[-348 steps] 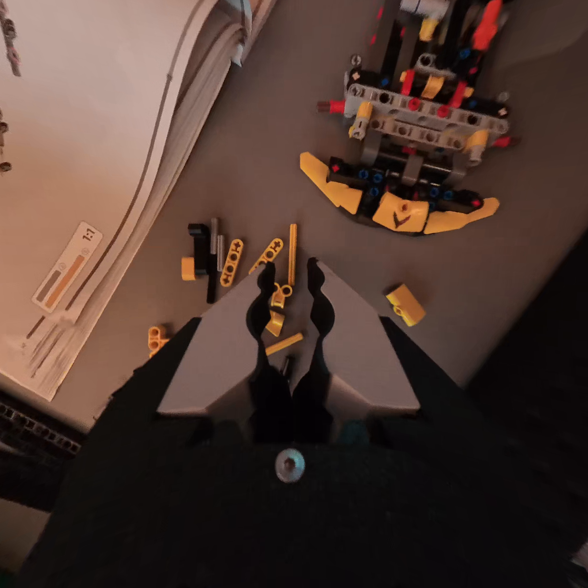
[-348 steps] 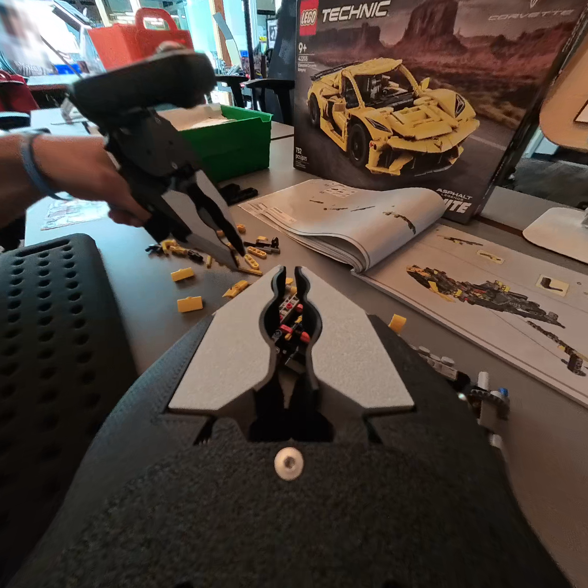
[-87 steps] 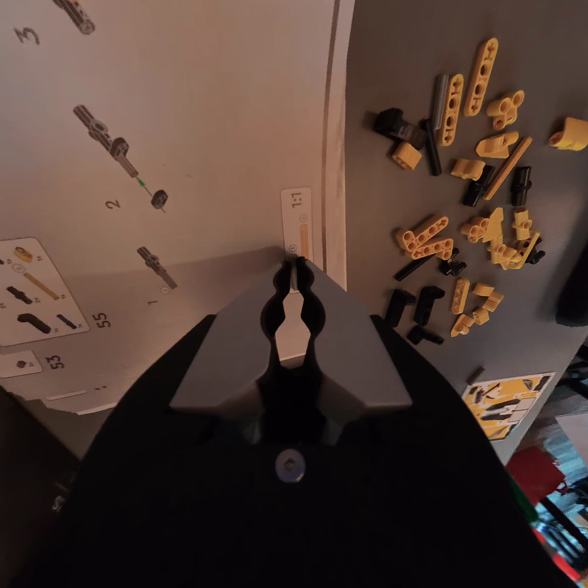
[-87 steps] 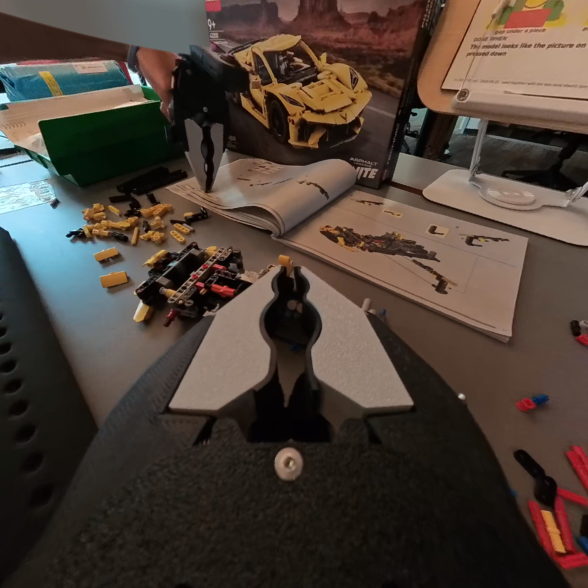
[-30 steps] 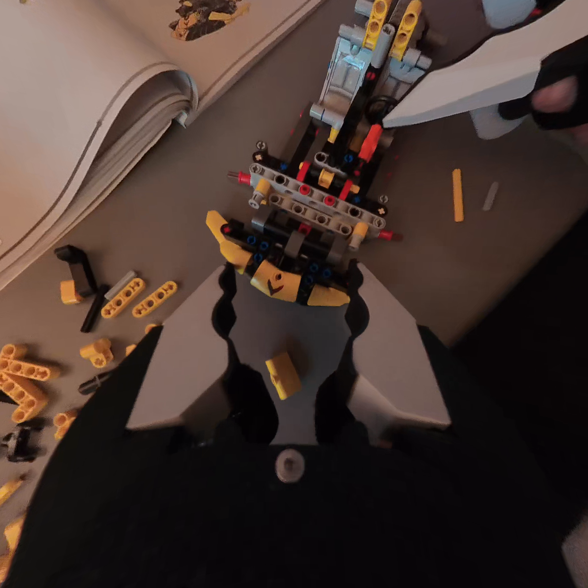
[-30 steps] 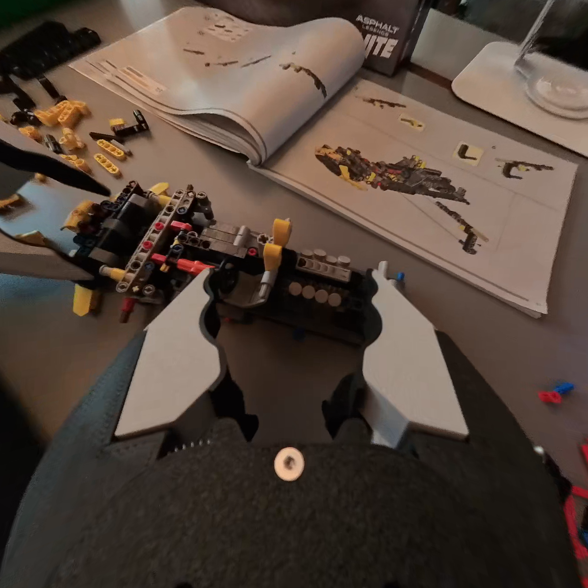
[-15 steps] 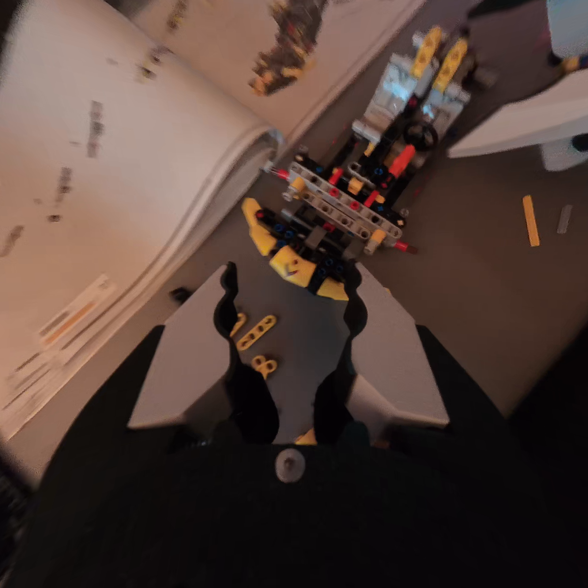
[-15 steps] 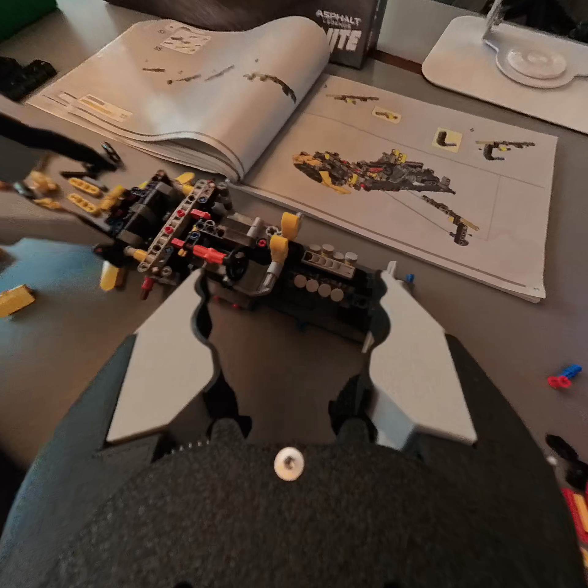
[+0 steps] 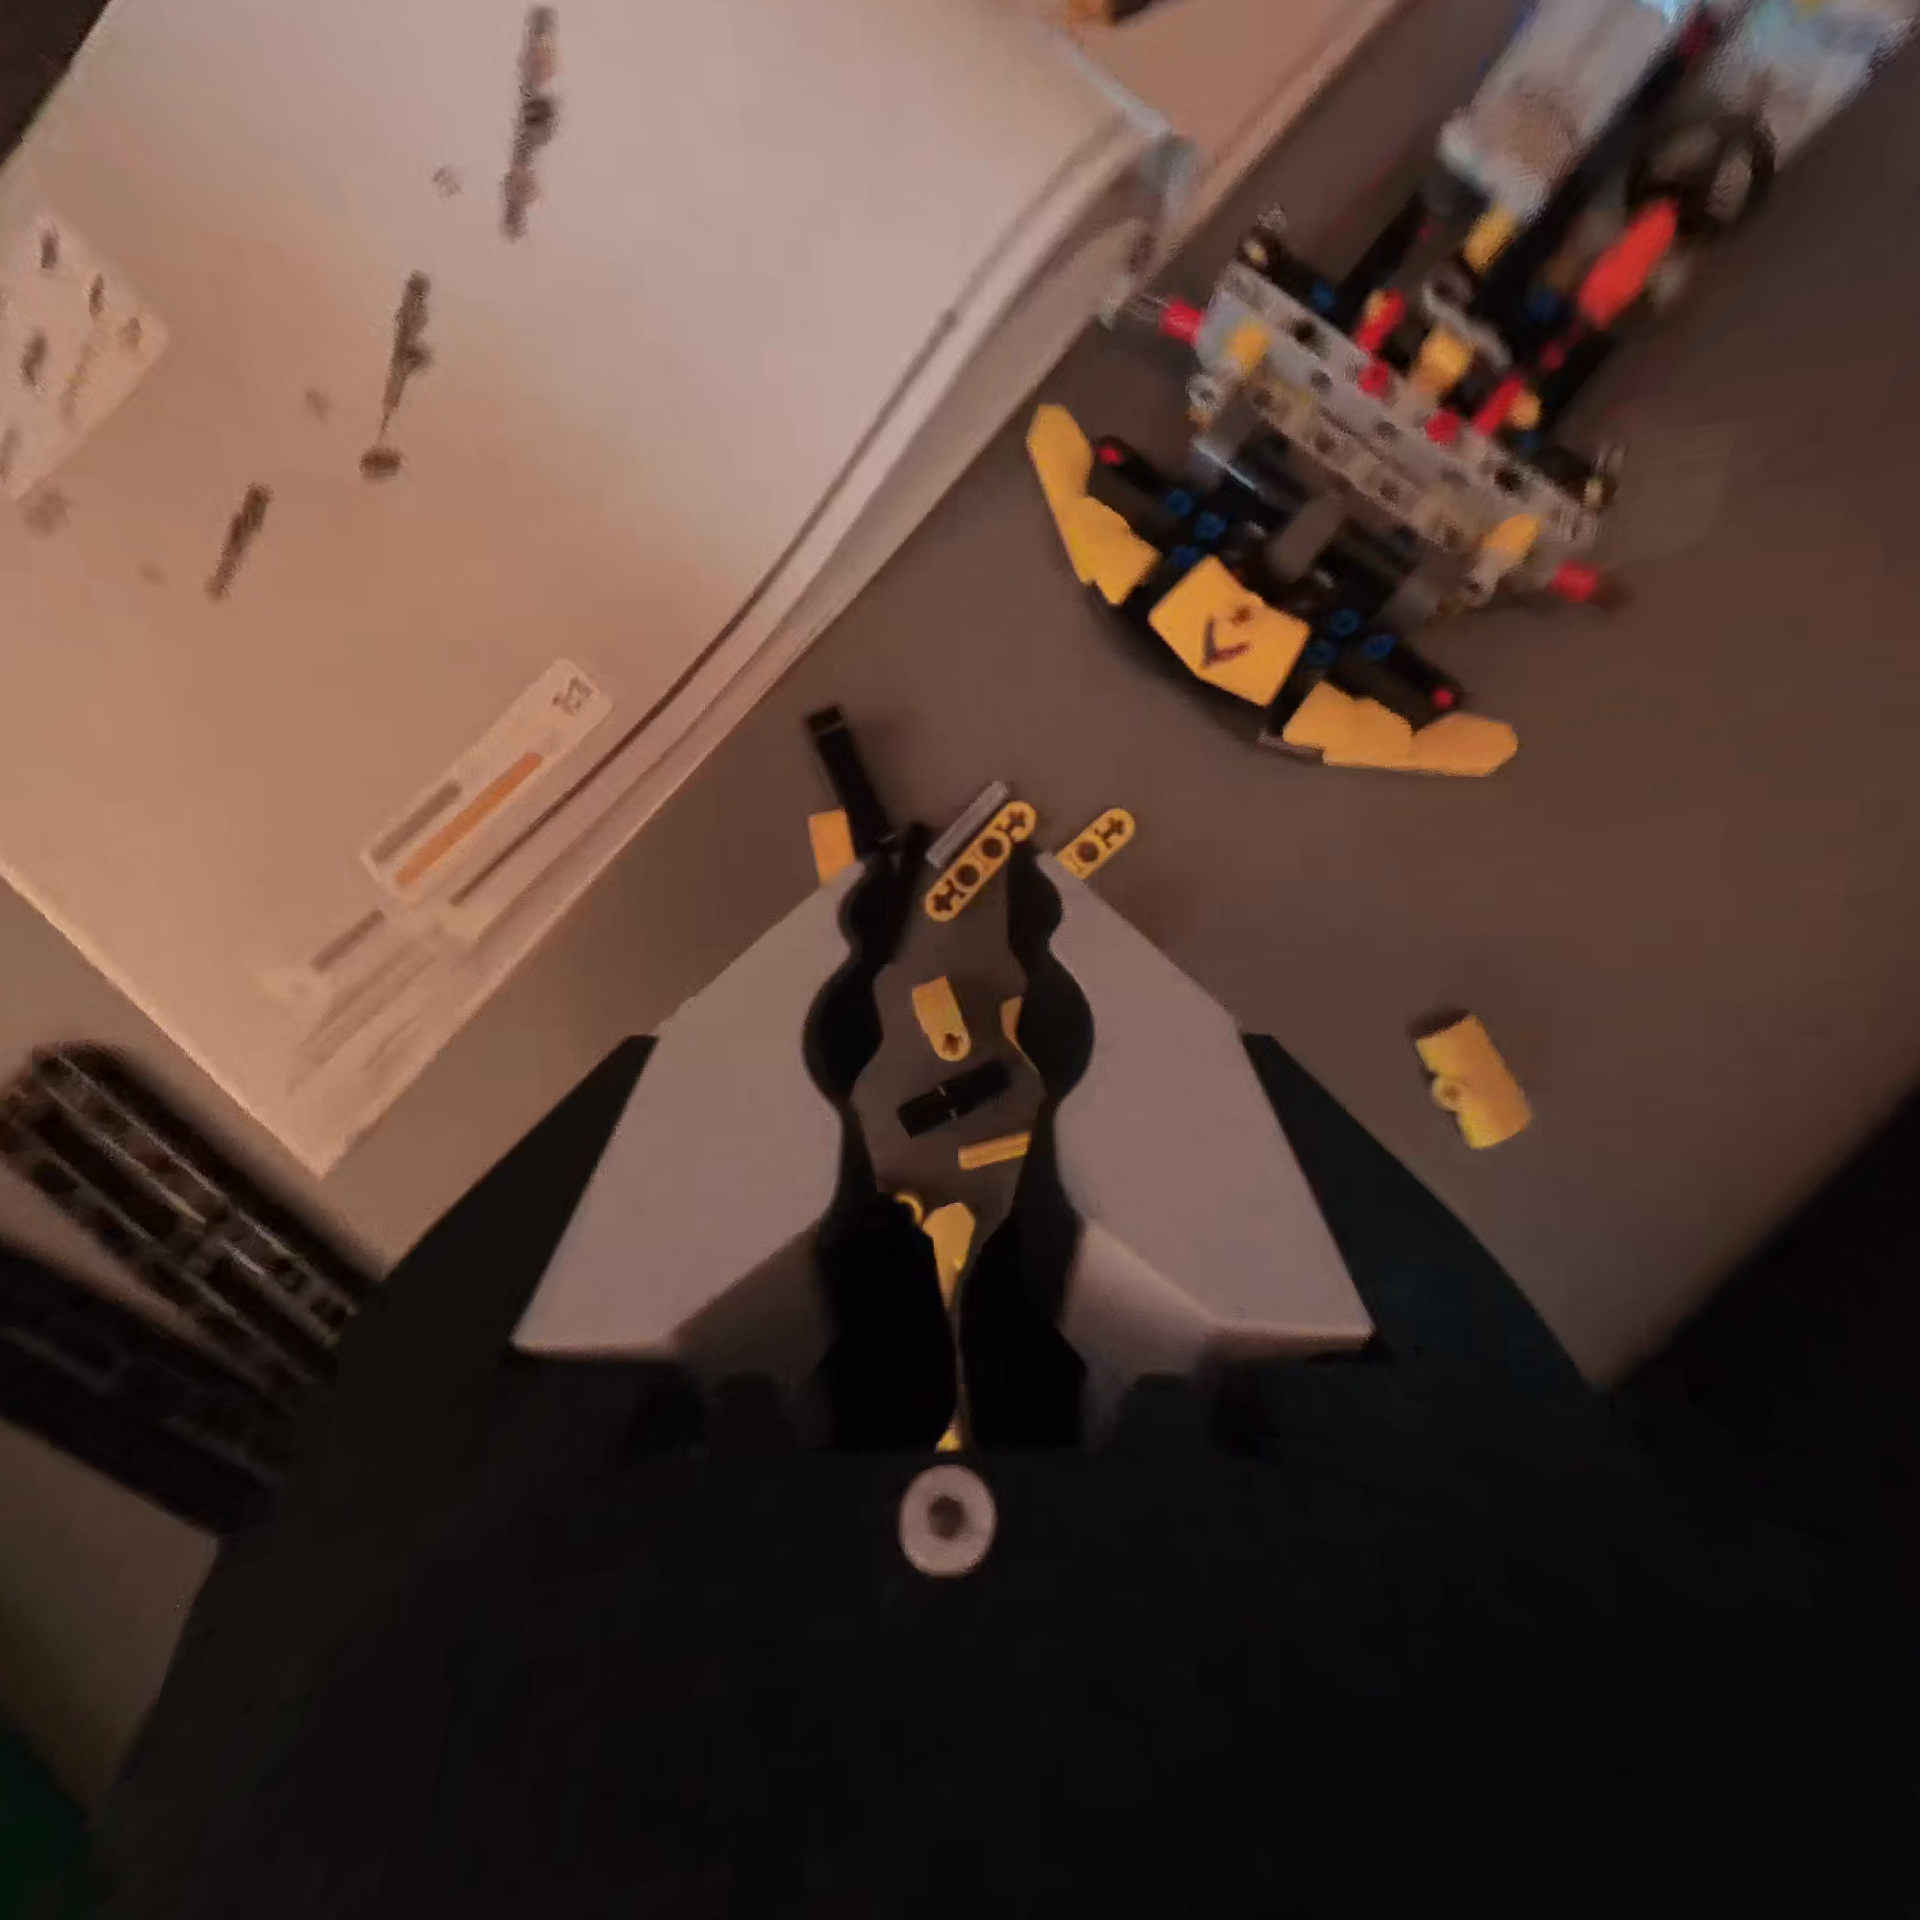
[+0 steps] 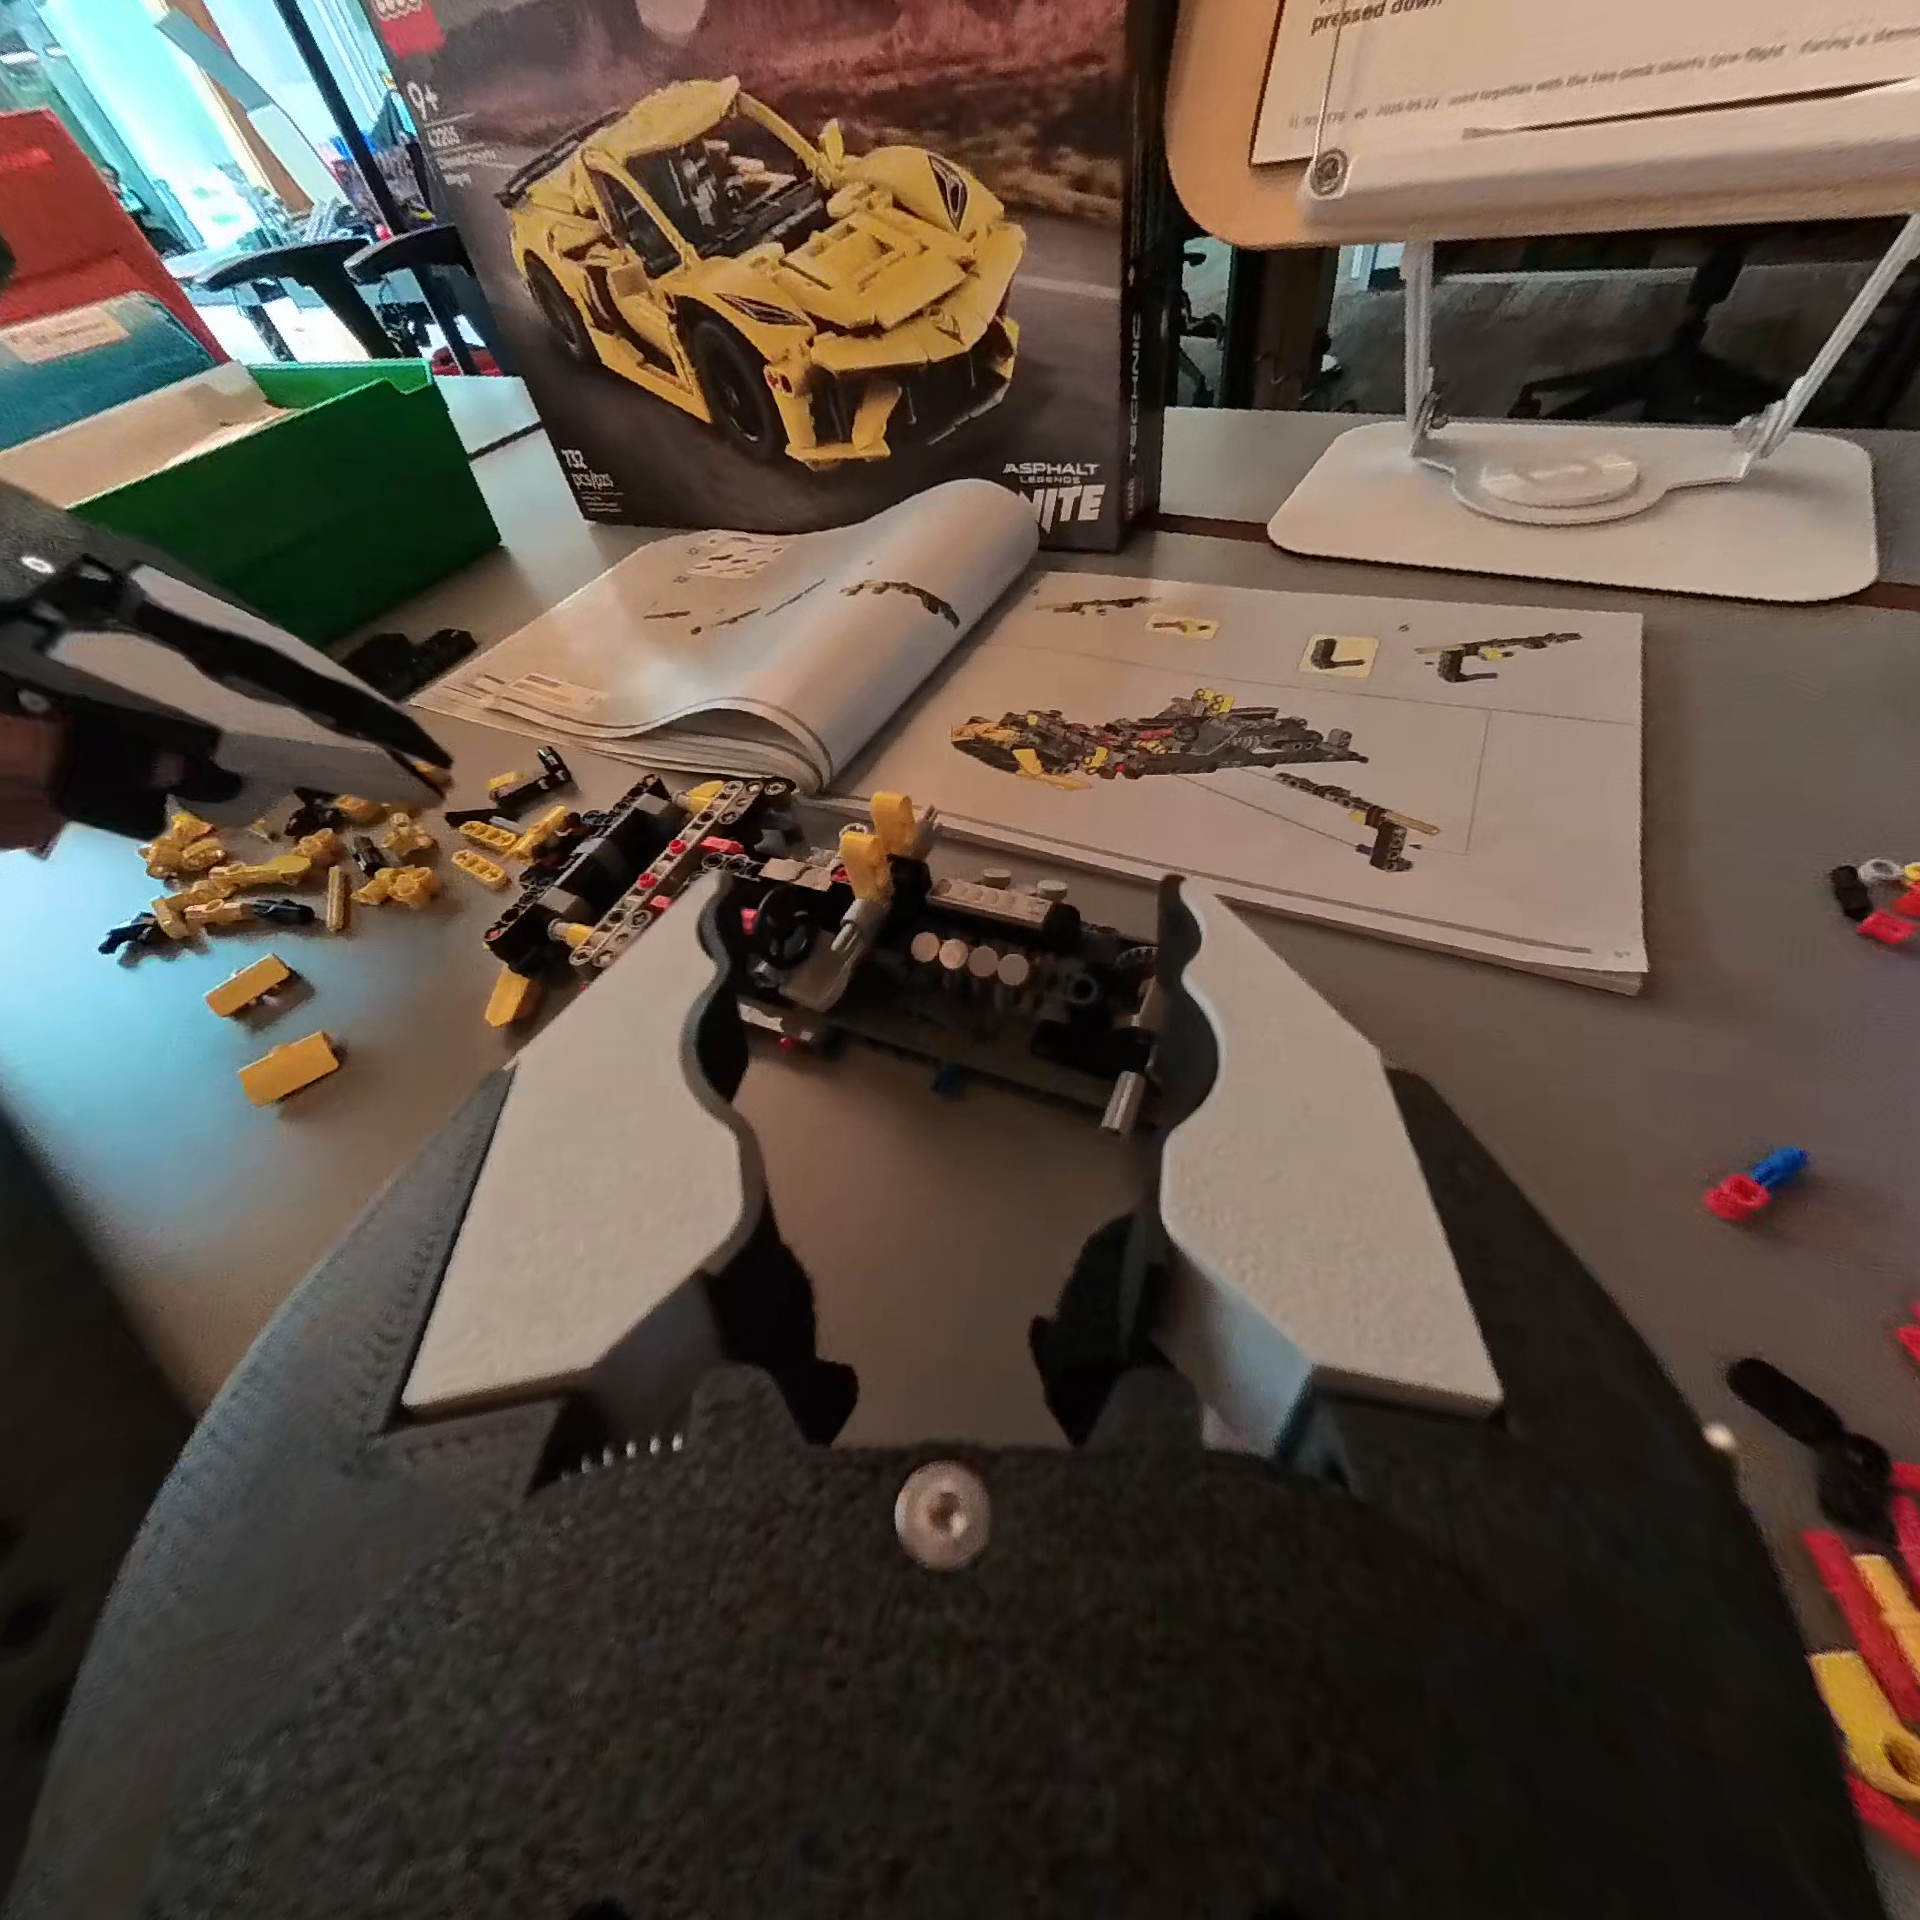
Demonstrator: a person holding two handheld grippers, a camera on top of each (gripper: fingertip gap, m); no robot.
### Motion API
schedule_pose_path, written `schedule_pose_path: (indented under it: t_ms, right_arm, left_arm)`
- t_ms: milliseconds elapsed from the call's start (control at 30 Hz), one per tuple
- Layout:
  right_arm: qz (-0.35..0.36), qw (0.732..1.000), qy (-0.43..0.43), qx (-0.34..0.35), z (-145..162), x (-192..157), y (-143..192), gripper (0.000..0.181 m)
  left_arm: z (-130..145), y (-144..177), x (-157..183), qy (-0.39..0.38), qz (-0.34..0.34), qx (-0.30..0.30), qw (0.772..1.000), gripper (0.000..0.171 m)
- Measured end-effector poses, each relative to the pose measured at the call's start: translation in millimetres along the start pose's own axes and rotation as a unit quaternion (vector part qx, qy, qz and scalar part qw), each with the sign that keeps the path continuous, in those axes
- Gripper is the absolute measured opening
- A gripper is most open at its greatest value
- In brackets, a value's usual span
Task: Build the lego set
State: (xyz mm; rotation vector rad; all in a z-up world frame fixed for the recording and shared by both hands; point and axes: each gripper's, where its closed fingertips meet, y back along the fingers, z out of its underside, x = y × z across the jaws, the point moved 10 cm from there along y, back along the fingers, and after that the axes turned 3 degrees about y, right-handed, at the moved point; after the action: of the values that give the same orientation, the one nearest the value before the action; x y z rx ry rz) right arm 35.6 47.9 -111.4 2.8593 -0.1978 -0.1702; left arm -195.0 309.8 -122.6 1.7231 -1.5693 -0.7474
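Observation:
The part-built lego car chassis (image 10: 935,956), black and grey with yellow and red parts, lies on the grey table in front of the open instruction booklet (image 10: 831,644). My right gripper (image 10: 945,894) is wide open, with its fingertips on either side of the chassis's near side, holding nothing. The chassis also shows blurred at the upper right of the left wrist view (image 9: 1351,468). My left gripper (image 9: 958,862) hovers over loose yellow and black pieces, with a yellow beam (image 9: 982,862) seen between its tips. Its jaws are narrowly open and empty. It also shows at the left of the right wrist view (image 10: 312,717).
A scatter of loose yellow pieces (image 10: 291,873) lies left of the chassis. The lego box (image 10: 810,260) and a green bin (image 10: 312,509) stand behind. A white stand (image 10: 1558,509) is at the back right. Red and blue pins (image 10: 1756,1179) lie right. A yellow connector (image 9: 1475,1081) lies alone. The gap from one gripper's tips to the other's is roughly 25 cm. From my left tips it is roughly 10 cm to the yellow connector (image 9: 1475,1081); from my right, 20 cm. The right camera catches it too, in the right wrist view (image 10: 291,1066).
My left gripper has moved left from the chassis's yellow nose to above the loose pieces, and its jaws have narrowed. My right gripper stays wide open at the chassis and has tilted up.

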Motion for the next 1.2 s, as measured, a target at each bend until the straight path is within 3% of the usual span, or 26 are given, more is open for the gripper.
schedule_pose_path:
  t_ms: [67,167,433,833,1033,1200]
  right_arm:
    - [-0.008,1.000,0.000,0.003,0,-1,0,0.076]
    - [-0.023,1.000,-0.017,0.005,0,0,1,0.075]
    - [-0.037,0.998,-0.049,0.004,3,5,2,0.074]
    - [-0.045,0.998,-0.051,0.001,4,4,-1,0.074]
    - [-0.049,0.997,-0.053,-0.005,5,3,-2,0.074]
    - [-0.050,0.997,-0.052,-0.007,6,3,-3,0.074]
  left_arm:
    - [-5,-4,6,-0.104,-0.036,-0.027,0.994,0.019]
    - [-16,-8,4,-0.221,-0.027,-0.054,0.973,0.018]
    - [-36,-24,-13,-0.306,0.055,-0.117,0.943,0.020]
    - [-24,-24,-10,-0.303,0.053,-0.130,0.943,0.026]
    - [-25,-29,-6,-0.297,0.072,-0.132,0.943,0.004]
    - [-25,-30,-4,-0.314,0.058,-0.122,0.940,0.001]
